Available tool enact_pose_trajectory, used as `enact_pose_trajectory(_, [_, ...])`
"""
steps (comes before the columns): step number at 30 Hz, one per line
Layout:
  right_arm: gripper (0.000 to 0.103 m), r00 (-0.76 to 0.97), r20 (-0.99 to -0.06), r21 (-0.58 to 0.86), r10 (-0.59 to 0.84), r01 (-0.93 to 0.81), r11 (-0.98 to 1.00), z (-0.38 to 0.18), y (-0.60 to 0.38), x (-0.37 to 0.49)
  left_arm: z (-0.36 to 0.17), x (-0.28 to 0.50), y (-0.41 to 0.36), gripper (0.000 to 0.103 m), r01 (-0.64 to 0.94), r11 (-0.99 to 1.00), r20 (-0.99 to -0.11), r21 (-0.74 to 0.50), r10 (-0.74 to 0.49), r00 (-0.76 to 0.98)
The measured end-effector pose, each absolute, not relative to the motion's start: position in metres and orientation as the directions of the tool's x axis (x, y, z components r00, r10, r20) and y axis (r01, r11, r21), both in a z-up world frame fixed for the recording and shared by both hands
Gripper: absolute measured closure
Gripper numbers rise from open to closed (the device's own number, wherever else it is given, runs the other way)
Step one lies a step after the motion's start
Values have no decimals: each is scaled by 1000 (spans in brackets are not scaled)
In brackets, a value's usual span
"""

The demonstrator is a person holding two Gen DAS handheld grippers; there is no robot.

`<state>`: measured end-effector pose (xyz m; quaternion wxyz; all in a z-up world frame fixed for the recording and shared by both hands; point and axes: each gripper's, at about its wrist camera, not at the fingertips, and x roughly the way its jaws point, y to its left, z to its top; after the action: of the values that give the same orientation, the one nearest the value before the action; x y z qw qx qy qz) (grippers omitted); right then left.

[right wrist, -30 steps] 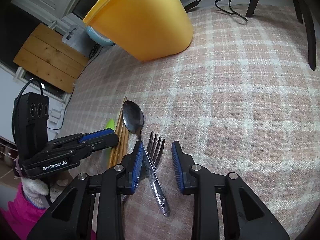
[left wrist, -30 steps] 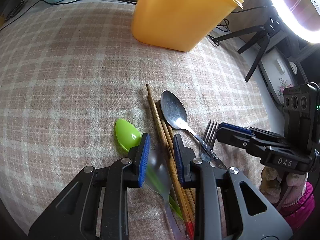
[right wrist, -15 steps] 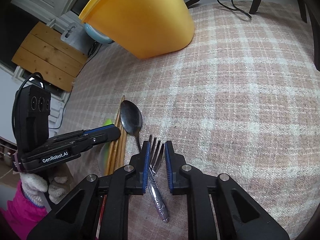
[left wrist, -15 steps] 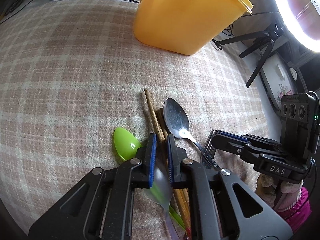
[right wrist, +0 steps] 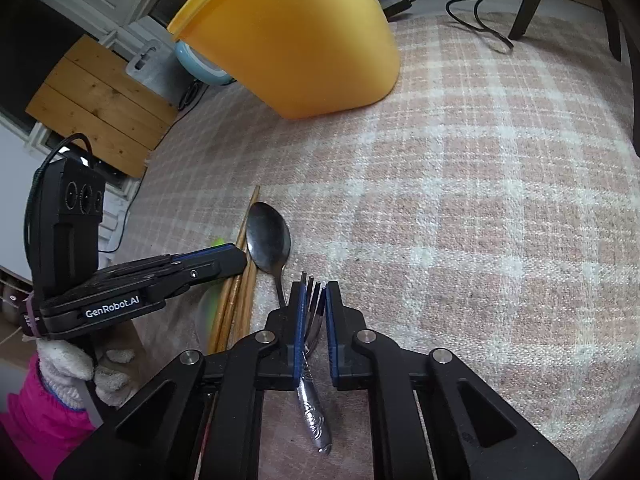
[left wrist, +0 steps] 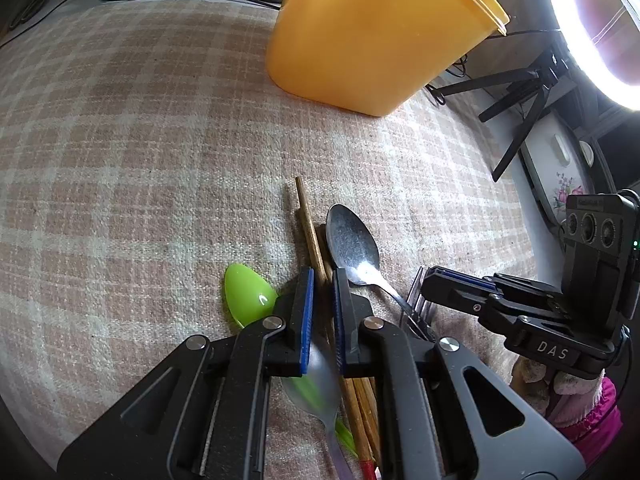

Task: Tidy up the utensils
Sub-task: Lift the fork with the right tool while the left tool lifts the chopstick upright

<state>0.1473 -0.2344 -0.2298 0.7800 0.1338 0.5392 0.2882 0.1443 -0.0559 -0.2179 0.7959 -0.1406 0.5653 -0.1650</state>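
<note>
Our left gripper [left wrist: 321, 280] has just squeezed nearly shut. We cannot tell what it pinches: a see-through plastic spoon [left wrist: 320, 392] and the brown wooden chopsticks [left wrist: 310, 224] both pass between its blue pads. Our right gripper [right wrist: 313, 292] has just closed too, and its pads hold the shiny metal fork [right wrist: 314, 412] by the neck.

A bright green plastic spoon [left wrist: 248, 294] lies just left of the chopsticks. A grey metal spoon [left wrist: 352, 244] lies just right of them. The big yellow plastic tub [left wrist: 372, 36] stands well behind.

Everything rests on a pink and white checked cloth [left wrist: 120, 160]. A ring light [left wrist: 592, 28] glows at the side.
</note>
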Motion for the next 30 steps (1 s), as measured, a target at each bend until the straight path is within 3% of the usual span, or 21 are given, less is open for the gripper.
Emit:
enact_pose_trajectory(16, [101, 360, -769, 386, 528, -396, 833, -188, -241, 134, -194, 134, -34, 100, 107, 902, -829, -418, -427, 361])
enact_pose_trajectory(30, [102, 501, -715, 300, 487, -410, 861, -138, -263, 118, -154, 123, -13, 100, 124, 898, -787, -422, -431, 442])
